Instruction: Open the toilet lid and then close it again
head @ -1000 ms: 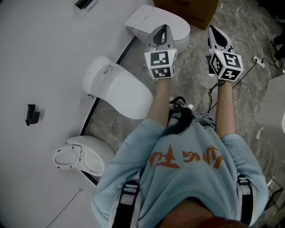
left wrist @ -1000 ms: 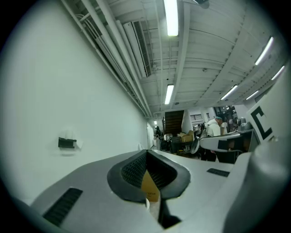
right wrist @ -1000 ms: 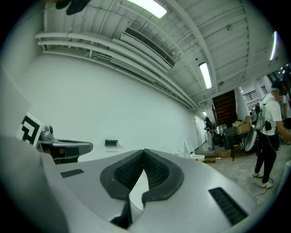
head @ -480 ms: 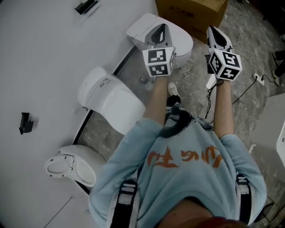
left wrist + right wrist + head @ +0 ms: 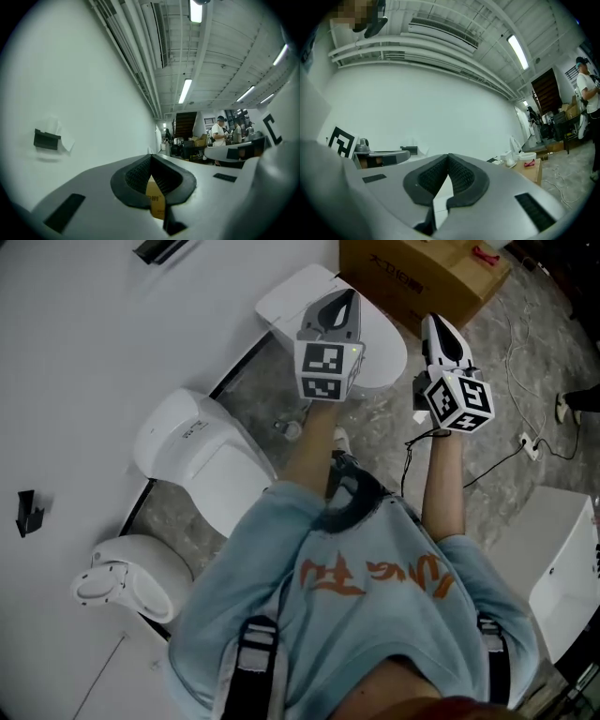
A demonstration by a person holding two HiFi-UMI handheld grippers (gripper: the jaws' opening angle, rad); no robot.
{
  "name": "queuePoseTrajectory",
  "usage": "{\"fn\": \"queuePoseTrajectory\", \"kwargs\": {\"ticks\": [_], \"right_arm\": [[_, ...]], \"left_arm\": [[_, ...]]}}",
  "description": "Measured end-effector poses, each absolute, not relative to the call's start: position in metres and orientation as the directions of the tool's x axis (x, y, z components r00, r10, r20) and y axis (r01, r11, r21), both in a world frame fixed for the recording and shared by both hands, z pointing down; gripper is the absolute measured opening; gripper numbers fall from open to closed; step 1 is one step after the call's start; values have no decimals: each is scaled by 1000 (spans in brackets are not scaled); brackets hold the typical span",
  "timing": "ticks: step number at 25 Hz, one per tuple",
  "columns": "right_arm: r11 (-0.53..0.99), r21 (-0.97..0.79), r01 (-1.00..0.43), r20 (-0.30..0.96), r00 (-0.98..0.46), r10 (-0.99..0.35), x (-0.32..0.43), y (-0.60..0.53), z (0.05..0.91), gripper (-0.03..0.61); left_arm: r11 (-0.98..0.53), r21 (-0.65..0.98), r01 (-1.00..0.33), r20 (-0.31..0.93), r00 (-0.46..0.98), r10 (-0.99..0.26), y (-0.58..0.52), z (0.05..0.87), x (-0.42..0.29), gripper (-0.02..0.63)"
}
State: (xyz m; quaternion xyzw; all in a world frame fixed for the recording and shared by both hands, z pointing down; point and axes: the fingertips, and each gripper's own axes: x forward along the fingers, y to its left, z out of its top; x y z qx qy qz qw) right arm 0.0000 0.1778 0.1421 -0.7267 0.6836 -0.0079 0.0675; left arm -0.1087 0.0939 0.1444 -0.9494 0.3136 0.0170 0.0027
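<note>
Three white toilets stand along the white wall in the head view: a far one [image 5: 291, 292], a middle one [image 5: 202, 465] and a near one [image 5: 117, 577]. The far and middle ones have their lids down. My left gripper [image 5: 343, 296] is held out level and covers part of the far toilet's lid; it is shut and holds nothing. My right gripper [image 5: 433, 322] is beside it over the stone floor, also shut and empty. In the left gripper view the shut gripper [image 5: 151, 157] points along the wall. In the right gripper view the shut gripper [image 5: 448, 155] faces the wall.
A brown cardboard box [image 5: 422, 277] stands just beyond the far toilet. Cables [image 5: 511, 456] trail over the floor at the right, near a white unit [image 5: 562, 568]. A black holder [image 5: 47, 139] hangs on the wall. People [image 5: 218, 133] stand far down the room.
The person has walked along the wall: the toilets slid down and left in the head view, the far toilet and box came closer. Both grippers stayed shut.
</note>
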Motion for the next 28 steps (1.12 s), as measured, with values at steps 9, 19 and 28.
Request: {"fn": "queuePoseTrajectory", "kwargs": {"ticks": [9,19,28], "right_arm": [[-96,-43,-995,64,93,-994,70,42,183,12],[0,64,-998,220,14,-975,87,-35,234,12],[194,-96,-976,330,-215,-919,101,-76,345,12]], "left_arm": [[-786,77,-613,33,790,-613,-43,203,-58,26],[-696,98,-711,184,700,-690,-102,276,-55,26],[-542,-2,-840,501,468,-728,-78,398,-52,26]]}}
